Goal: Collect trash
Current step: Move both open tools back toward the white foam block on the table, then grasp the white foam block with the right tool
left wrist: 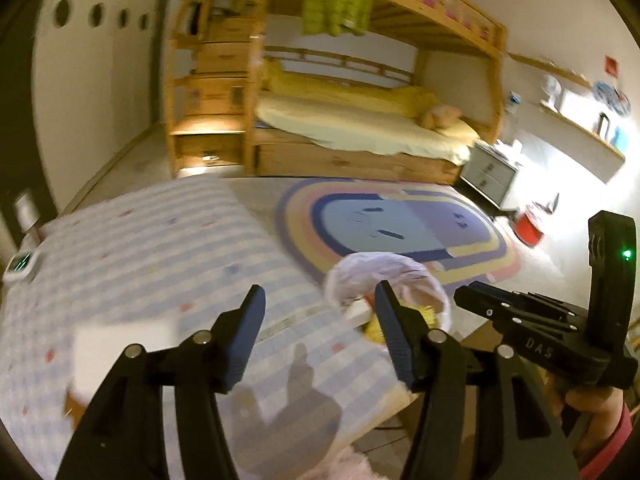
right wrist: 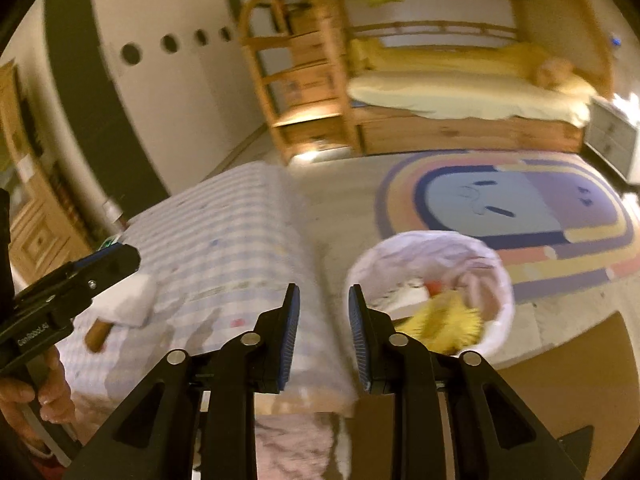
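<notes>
A small bin lined with a white bag [right wrist: 430, 288] stands on the floor beside the table and holds yellow and red trash; it also shows in the left wrist view [left wrist: 386, 280]. My left gripper [left wrist: 320, 328] is open and empty above the table's checked cloth [left wrist: 160, 248]. A white crumpled tissue [right wrist: 128, 302] and a brown piece [right wrist: 96, 334] lie on the cloth; the tissue shows blurred in the left wrist view [left wrist: 120, 340]. My right gripper [right wrist: 320, 332] is open a little and empty, over the table's edge next to the bin.
A rainbow rug [right wrist: 520, 208] covers the floor beyond the bin. A wooden bunk bed [left wrist: 360, 120] and stair drawers [left wrist: 212, 92] stand at the far wall. A grey nightstand [left wrist: 488, 174] and a red box [left wrist: 530, 228] are at the right. A small clock [left wrist: 20, 266] sits at the table's left edge.
</notes>
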